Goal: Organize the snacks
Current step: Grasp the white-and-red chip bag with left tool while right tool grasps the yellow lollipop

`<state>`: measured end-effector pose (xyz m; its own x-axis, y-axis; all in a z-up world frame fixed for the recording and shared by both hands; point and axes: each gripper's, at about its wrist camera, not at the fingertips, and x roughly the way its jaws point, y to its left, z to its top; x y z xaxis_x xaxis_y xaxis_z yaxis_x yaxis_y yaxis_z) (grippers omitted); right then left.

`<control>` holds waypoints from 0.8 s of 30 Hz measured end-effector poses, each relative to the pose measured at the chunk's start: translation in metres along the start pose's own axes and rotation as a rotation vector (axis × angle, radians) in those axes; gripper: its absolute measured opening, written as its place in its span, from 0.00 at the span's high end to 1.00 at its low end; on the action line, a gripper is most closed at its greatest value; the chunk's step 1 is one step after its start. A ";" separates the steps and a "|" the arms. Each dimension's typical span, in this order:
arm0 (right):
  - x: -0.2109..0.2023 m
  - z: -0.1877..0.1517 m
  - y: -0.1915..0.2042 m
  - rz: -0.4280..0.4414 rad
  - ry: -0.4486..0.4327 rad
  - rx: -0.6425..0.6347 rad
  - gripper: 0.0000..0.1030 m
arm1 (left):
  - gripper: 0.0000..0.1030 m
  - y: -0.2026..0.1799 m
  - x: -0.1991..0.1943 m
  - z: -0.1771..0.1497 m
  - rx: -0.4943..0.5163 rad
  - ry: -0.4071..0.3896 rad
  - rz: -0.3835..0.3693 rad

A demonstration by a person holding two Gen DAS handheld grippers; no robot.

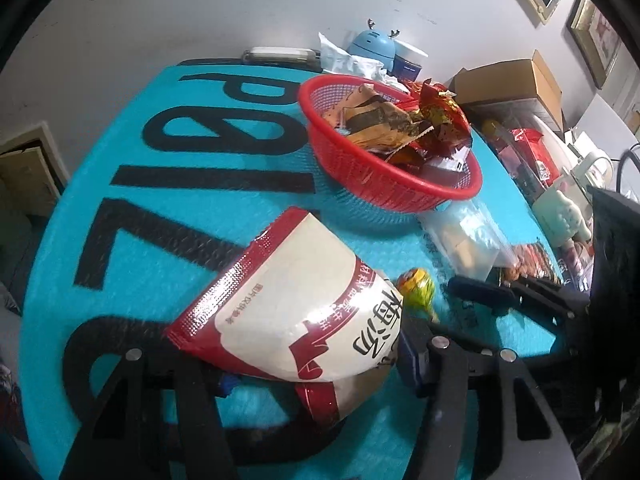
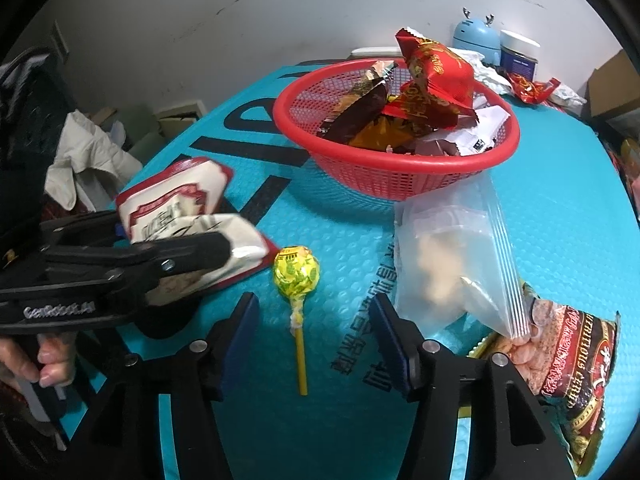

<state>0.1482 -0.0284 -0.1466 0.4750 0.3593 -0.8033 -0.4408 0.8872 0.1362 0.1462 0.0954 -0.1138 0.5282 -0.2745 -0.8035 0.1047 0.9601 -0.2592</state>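
1. My left gripper has its jaws clamped on the white-and-red foil snack pouch, held near one end, tilted above the teal bubble-mat bench. The slack pouch could fold or slip out if I swing it fast.
2. My right gripper has its jaws apart, straddling the yellow-wrapped lollipop on the bench. It could roll away if I close off-centre.
3. The red mesh plastic basket is already heaped; another packet may slide over its rim.
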 end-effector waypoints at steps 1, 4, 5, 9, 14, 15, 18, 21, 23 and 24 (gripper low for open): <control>0.001 0.000 0.001 -0.002 0.001 -0.001 0.44 | 0.43 0.001 -0.002 -0.003 0.004 0.002 0.008; 0.002 0.001 0.006 -0.016 0.003 -0.015 0.44 | 0.43 0.004 -0.009 -0.012 0.009 0.009 0.027; 0.002 0.002 0.007 -0.021 0.002 -0.021 0.44 | 0.43 0.005 -0.011 -0.015 0.009 0.010 0.032; 0.007 0.002 0.017 -0.030 0.000 -0.056 0.44 | 0.43 0.009 -0.021 -0.024 0.017 -0.003 0.062; 0.013 0.005 0.024 -0.077 -0.012 -0.103 0.51 | 0.43 0.011 -0.025 -0.028 0.025 -0.017 0.067; 0.014 0.005 0.026 -0.083 -0.011 -0.113 0.52 | 0.43 0.012 -0.025 -0.028 0.023 -0.017 0.065; 0.016 0.006 0.029 -0.098 -0.014 -0.128 0.55 | 0.43 0.014 -0.026 -0.032 0.018 -0.016 0.058; 0.018 0.008 0.032 -0.114 -0.017 -0.133 0.57 | 0.43 0.016 -0.027 -0.034 0.015 -0.015 0.054; 0.018 0.007 0.032 -0.117 -0.022 -0.130 0.60 | 0.43 0.018 -0.028 -0.034 0.011 -0.016 0.053; 0.018 0.007 0.033 -0.118 -0.026 -0.129 0.65 | 0.43 0.018 -0.029 -0.035 0.007 -0.015 0.053</control>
<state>0.1475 0.0089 -0.1523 0.5480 0.2634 -0.7939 -0.4739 0.8799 -0.0351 0.1035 0.1189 -0.1142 0.5456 -0.2225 -0.8080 0.0825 0.9737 -0.2124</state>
